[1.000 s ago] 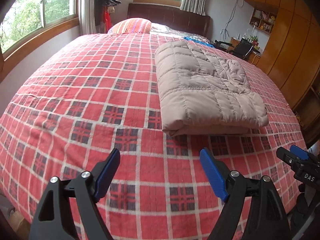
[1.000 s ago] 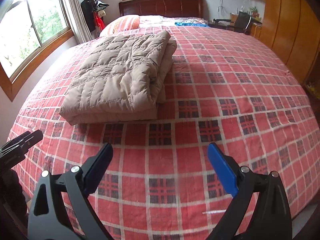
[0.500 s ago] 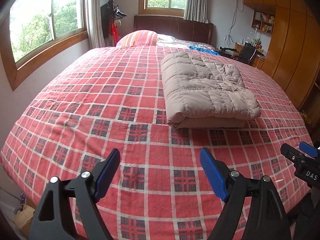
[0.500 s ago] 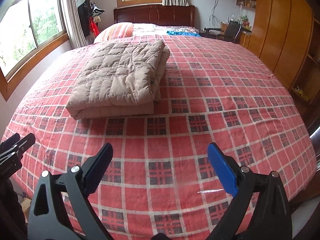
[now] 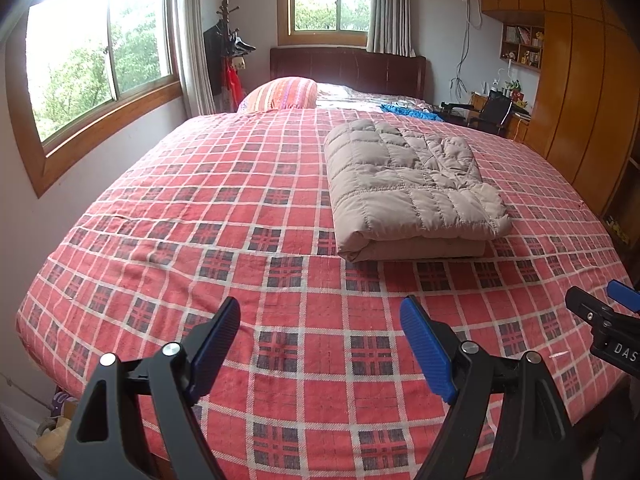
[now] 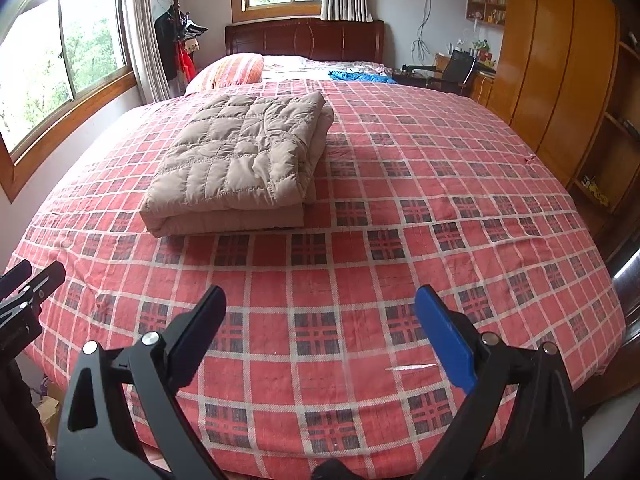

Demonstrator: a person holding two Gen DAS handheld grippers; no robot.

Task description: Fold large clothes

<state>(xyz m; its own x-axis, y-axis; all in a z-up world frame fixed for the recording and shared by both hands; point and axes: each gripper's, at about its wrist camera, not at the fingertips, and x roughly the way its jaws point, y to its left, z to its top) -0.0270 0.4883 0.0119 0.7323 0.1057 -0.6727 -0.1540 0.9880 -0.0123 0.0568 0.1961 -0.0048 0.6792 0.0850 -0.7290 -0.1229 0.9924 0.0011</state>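
A beige quilted down jacket [image 5: 408, 184] lies folded into a thick rectangle on the red plaid bedspread [image 5: 200, 208]; the right wrist view has the same jacket [image 6: 240, 160] left of centre. My left gripper [image 5: 320, 344] hangs open over the foot of the bed, well short of the jacket, holding nothing. My right gripper [image 6: 320, 332] is open too, also back at the foot edge and empty. Each gripper's tip shows at the edge of the other's view.
A striped pillow [image 5: 280, 94] and a blue cloth [image 5: 408, 112] lie near the dark headboard [image 5: 348, 70]. Windows and a coat stand [image 5: 230, 52] line the left wall; a wooden wardrobe [image 5: 580, 92] and a desk chair [image 5: 494, 110] stand on the right.
Both grippers have pulled back and risen away from the folded jacket, so more of the bed and room shows. Both stay open and empty.
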